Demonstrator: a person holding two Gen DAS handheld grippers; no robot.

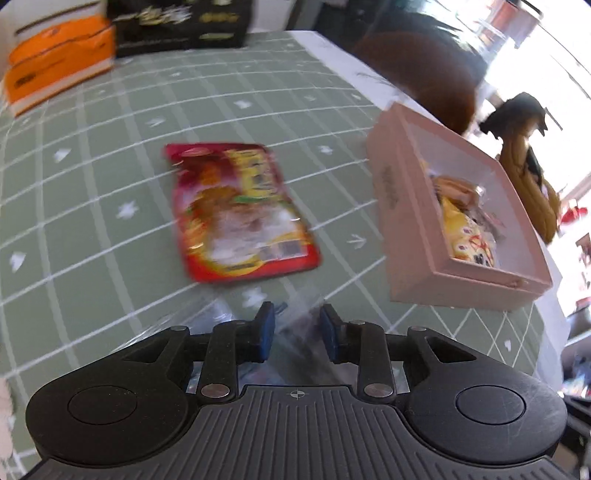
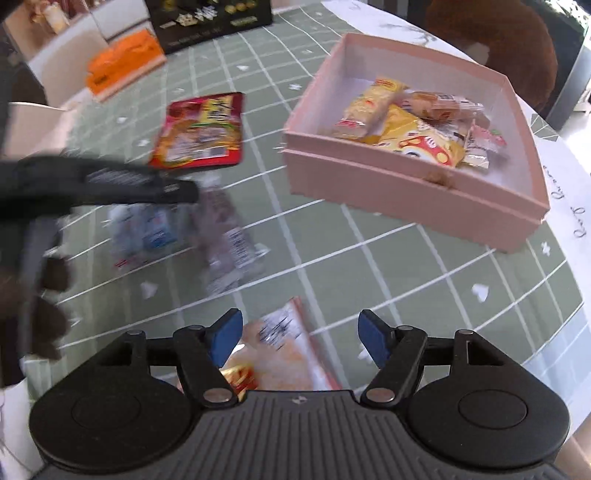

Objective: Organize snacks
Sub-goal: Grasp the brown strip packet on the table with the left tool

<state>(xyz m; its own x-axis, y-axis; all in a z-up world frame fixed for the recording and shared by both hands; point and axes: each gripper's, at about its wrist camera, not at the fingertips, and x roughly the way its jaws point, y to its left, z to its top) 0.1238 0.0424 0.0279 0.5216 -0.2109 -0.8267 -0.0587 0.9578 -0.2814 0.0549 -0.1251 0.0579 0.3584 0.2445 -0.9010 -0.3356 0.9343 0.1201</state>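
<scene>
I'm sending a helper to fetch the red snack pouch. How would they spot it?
Start at the pink box on the green checked tablecloth. The red snack pouch lies flat on the cloth beside it, toward the orange box. It is the only red packet; the nearer wrappers are clear or pale.

Red snack pouch [image 1: 242, 212] lies flat beside pink box [image 2: 406, 184] holding yellow packets [image 2: 406, 125].

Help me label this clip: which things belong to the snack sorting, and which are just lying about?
Job:
pink cardboard box
red foil snack packet
clear plastic snack packet
pale orange snack packet

Lying about:
orange tissue pack
black printed carton
</scene>
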